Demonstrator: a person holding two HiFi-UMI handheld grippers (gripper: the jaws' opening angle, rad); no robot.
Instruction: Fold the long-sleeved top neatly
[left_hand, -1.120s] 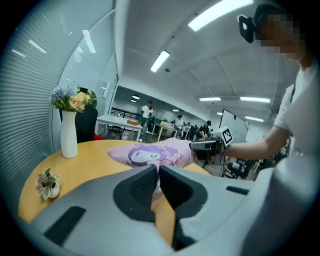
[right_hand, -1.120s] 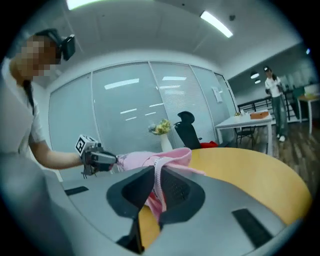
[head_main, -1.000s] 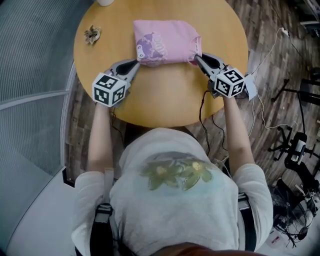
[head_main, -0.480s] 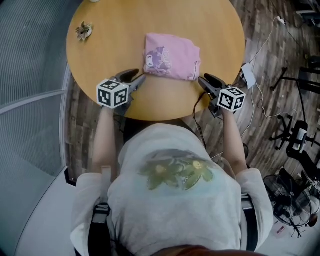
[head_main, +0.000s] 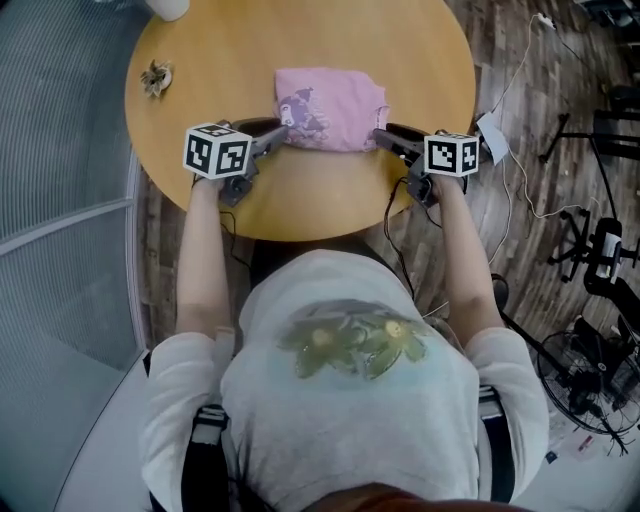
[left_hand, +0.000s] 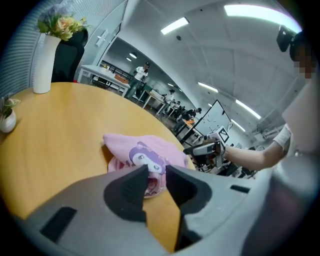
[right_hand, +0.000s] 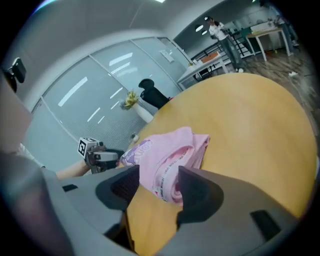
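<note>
Round surface (head_main: 340, 205); small dried sprig (head_main: 155, 77) near its left edge, well apart from the work. Left gripper (head_main: 277, 134) sits at the left end of the folded pink top (head_main: 330, 95); its jaws have just been closing and now stand a narrow gap apart, released, with the printed edge showing in the gap, not pinched. The top lies as a compact rectangle toward the near edge, middle. Right gripper (head_main: 383, 138) is at the top's right end; its jaws have just been opening, wide and released, with the folded layers at the tips. Judgement: fold nearly done. Catch all layers at both ends, keep the jaws low, and move both ends together so the stack does not slide open
</note>
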